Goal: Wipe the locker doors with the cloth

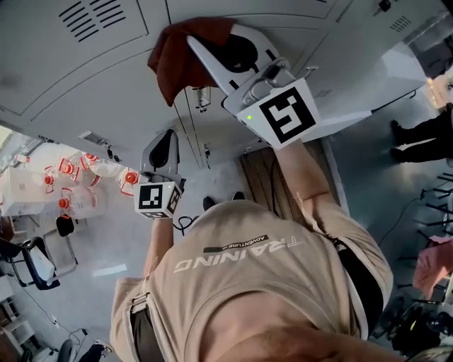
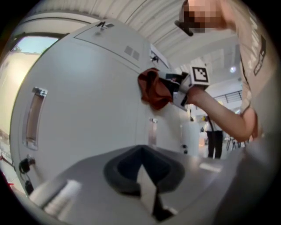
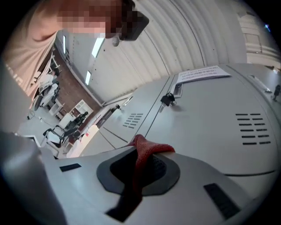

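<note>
— Room, from the left?
— Clear plastic water bottles with red caps (image 1: 74, 201) clustered at the far left, on a glossy grey floor (image 1: 113, 244). Black office chair (image 1: 32, 265) below them. Pale grey metal locker doors (image 1: 56, 63) across the whole top, with dark vent slots (image 1: 88, 18) cut in.

— And the thing for wiping?
— Dark red crumpled cloth (image 1: 187, 56), soft and folded over on itself. Hangs right at a door face, high up.

— Counts?
— One cloth. Two white hand-held tools. Left gripper (image 1: 166, 141) low down, near the doors and well apart from the cloth, jaws together on nothing. Right gripper (image 1: 202, 44) raised on an outstretched arm, clamped on one edge of the cloth. Several bottles, too bunched to number.
</note>
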### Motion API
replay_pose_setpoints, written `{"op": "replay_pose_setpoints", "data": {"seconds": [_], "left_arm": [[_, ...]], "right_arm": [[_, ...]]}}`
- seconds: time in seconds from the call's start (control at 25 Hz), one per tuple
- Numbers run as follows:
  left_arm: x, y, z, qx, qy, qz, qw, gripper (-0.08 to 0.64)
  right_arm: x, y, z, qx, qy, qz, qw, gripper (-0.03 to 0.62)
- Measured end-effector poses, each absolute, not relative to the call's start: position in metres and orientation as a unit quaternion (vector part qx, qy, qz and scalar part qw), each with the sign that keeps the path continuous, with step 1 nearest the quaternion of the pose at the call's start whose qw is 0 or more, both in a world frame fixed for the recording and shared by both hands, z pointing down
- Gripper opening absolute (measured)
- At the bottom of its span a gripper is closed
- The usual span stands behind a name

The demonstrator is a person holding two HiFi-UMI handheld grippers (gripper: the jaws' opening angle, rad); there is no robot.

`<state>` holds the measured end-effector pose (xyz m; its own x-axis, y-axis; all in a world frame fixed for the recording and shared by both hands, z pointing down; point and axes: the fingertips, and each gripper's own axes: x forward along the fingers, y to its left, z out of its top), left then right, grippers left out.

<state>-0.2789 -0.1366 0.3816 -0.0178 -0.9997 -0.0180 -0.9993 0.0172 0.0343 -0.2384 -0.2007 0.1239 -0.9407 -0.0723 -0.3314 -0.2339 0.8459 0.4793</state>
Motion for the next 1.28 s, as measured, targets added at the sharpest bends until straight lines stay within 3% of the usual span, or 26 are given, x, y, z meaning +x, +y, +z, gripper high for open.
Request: {"op": "replay_pose_setpoints", "data": {"seconds": [0.16, 0.92, 1.12, 1.28], "left_arm": [[-0.268, -0.132, 0.39, 0.7, -0.713, -0.027, 0.022, 0.005], [-0.254, -0.128, 0.379, 0.688, -0.725, -0.012, 0.003, 0.005], [-0.254, -0.128, 0.383, 0.687, -0.726, -0.008, 0.009, 0.005], [-0.258, -0.129, 0.385, 0.684, -0.729, -0.009, 0.008, 0.005]], "right_arm": [[-0.239, -0.21, 0.157, -0.085, 0.961, 0.241, 0.109, 0.028], [-0.231, -0.225, 0.301, -0.039, 0.994, 0.088, 0.051, 0.028], [-0.234, -0.229, 0.358, -0.036, 0.997, 0.069, -0.011, 0.028], [-0.233, -0.231, 0.383, -0.026, 0.999, 0.025, -0.002, 0.028]]}}
